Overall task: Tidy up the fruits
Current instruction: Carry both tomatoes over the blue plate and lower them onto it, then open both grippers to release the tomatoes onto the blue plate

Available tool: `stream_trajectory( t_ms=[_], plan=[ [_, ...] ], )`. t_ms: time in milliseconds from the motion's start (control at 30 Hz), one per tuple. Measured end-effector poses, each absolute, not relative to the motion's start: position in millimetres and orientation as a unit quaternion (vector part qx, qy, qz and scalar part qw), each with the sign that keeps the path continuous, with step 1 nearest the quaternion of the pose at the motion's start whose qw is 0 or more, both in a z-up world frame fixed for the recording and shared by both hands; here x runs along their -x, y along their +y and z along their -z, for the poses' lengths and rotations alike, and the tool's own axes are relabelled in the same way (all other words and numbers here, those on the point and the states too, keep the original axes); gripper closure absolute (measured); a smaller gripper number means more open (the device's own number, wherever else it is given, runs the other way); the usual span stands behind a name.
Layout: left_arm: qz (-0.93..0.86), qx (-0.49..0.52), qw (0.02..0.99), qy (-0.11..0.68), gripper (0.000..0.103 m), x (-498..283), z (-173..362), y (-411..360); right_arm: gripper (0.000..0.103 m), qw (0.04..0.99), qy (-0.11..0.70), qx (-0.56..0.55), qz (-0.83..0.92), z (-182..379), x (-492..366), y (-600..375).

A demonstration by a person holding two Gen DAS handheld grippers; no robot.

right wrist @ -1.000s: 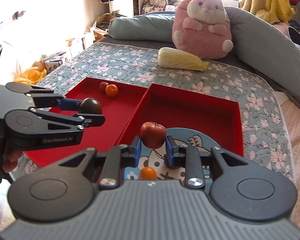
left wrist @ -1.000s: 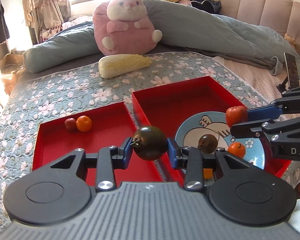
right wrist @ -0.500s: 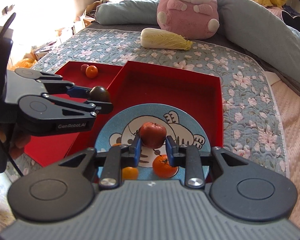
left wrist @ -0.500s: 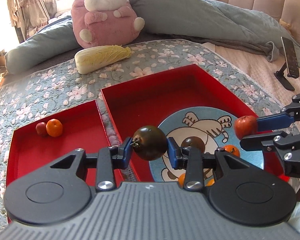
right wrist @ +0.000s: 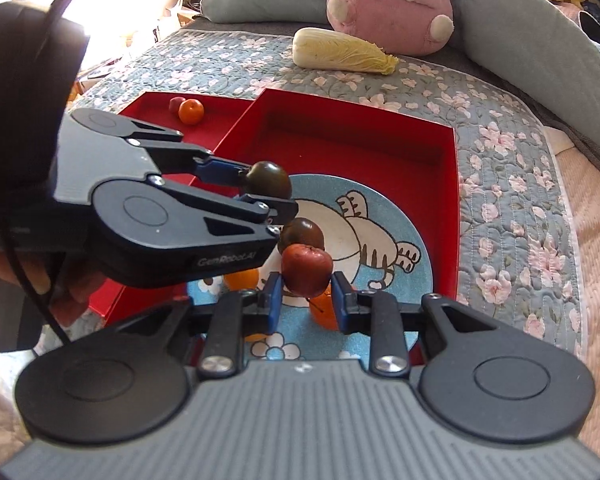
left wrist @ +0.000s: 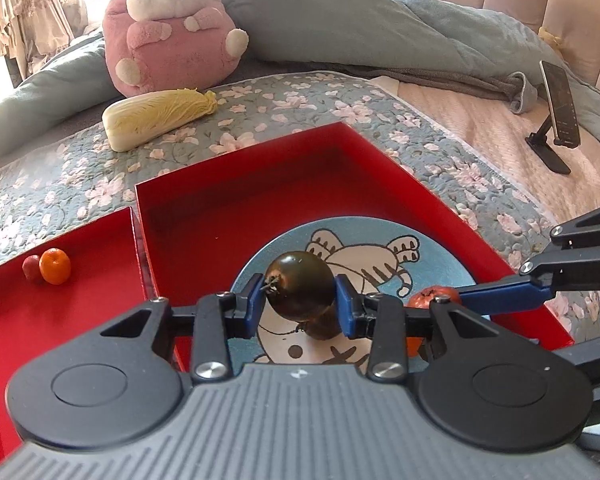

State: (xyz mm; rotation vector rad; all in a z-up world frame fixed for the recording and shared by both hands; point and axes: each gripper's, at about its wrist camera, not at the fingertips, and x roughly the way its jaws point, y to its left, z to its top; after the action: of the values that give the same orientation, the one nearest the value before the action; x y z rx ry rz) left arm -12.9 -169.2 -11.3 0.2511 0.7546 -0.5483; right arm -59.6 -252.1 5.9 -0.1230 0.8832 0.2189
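My left gripper [left wrist: 300, 306] is shut on a dark green-brown tomato [left wrist: 300, 290] above the blue cartoon plate [left wrist: 440, 256]; it also shows in the right wrist view [right wrist: 266, 192]. My right gripper [right wrist: 305, 294] is shut on a red tomato [right wrist: 306, 268] over the same plate [right wrist: 380, 220]; its tip shows in the left wrist view [left wrist: 436, 298]. Another dark tomato [right wrist: 302, 232] and oranges [right wrist: 242, 280] lie on the plate. The plate sits in the right red tray [left wrist: 260, 184]. The left red tray [left wrist: 80, 320] holds an orange [left wrist: 55, 266] and a small red fruit [left wrist: 31, 267].
A napa cabbage [left wrist: 156, 116] and a pink plush rabbit [left wrist: 168, 36] lie behind the trays on the flowered quilt [left wrist: 40, 184]. A grey-blue duvet [left wrist: 380, 32] runs along the back. A phone on a stand [left wrist: 560, 112] is at the right.
Both grippers moved in over the plate with their tomatoes still held. They now sit lower and closer together than before.
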Motion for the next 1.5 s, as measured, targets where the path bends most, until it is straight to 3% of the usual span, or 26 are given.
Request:
stream_trajectory(
  t_ms=[533, 600, 667, 700, 1500],
  plan=[
    [0.277, -0.145, 0.872, 0.377, 0.059, 7.0, 29.0, -190.6, 0.073, 0.886, 0.447, 0.061, -0.107, 6.2, 56.8, -257.6],
    [0.282, -0.145, 0.869, 0.379, 0.054, 7.3, 29.8, -192.0, 0.073, 0.885, 0.45, 0.061, -0.106, 7.4, 56.1, -258.2],
    [0.279, -0.148, 0.873, 0.371, 0.036, 9.4, 28.4, -193.0, 0.073, 0.883, 0.452, 0.062, -0.105, 9.0, 55.0, -258.8],
    [0.278, -0.149, 0.876, 0.365, 0.035, 10.7, 27.0, -193.3, 0.073, 0.883, 0.454, 0.062, -0.104, 10.2, 54.9, -259.1],
    [0.286, -0.127, 0.894, 0.322, 0.035, 17.3, -3.8, -163.2, 0.074, 0.886, 0.451, 0.081, -0.068, 19.5, 44.0, -259.7]
  ],
)
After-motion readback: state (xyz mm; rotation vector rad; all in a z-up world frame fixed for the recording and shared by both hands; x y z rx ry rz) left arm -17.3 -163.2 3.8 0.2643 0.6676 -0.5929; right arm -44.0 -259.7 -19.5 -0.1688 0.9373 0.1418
